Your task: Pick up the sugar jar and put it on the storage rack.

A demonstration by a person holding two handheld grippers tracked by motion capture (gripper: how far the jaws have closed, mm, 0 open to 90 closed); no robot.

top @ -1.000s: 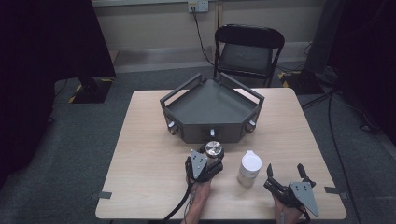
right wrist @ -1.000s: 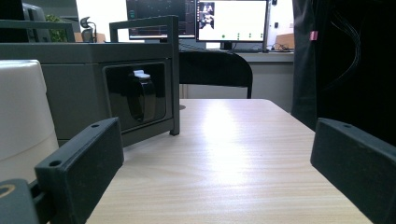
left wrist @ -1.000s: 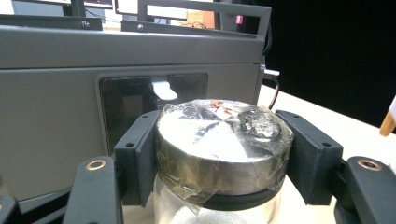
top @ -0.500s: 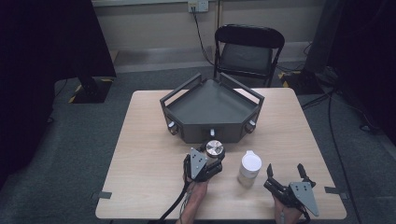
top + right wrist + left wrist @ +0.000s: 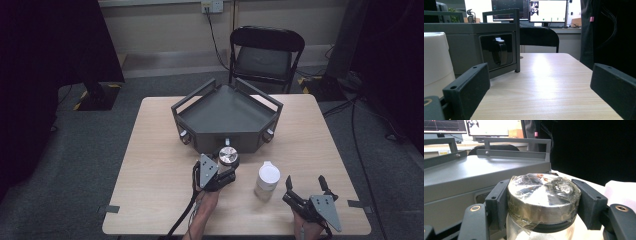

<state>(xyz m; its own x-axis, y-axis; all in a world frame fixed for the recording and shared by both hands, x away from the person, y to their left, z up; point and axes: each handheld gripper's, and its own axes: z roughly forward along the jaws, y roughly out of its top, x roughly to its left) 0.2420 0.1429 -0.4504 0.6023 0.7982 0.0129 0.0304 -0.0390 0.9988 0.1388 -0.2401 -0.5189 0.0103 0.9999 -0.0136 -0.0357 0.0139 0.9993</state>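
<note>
on a light wood table (image 5: 150,165), a grey tray (image 5: 227,112) with rails at the far middle. just near of the tray's front, a glass jar (image 5: 228,157) with a shiny silver lid (image 5: 543,195), upright. left gripper (image 5: 220,172) at the jar, jaws pinching the lid from both sides, pads touching the metal. crinkled clear tape over the lid top. to the right of the jar, near but apart, a white bottle (image 5: 267,180) with a white cap, upright. further right, at the near edge, right gripper (image 5: 306,190) low over the table, jaws spread wide, holding nothing, bare wood between them. white bottle at the left edge of the right gripper view (image 5: 435,60), just beside the left jaw, maybe not touching; cannot tell. a black folding chair (image 5: 265,55) beyond the table's far side. grey carpet floor (image 5: 90,140) all round. computer screens (image 5: 547,11) bright in the far background.
</note>
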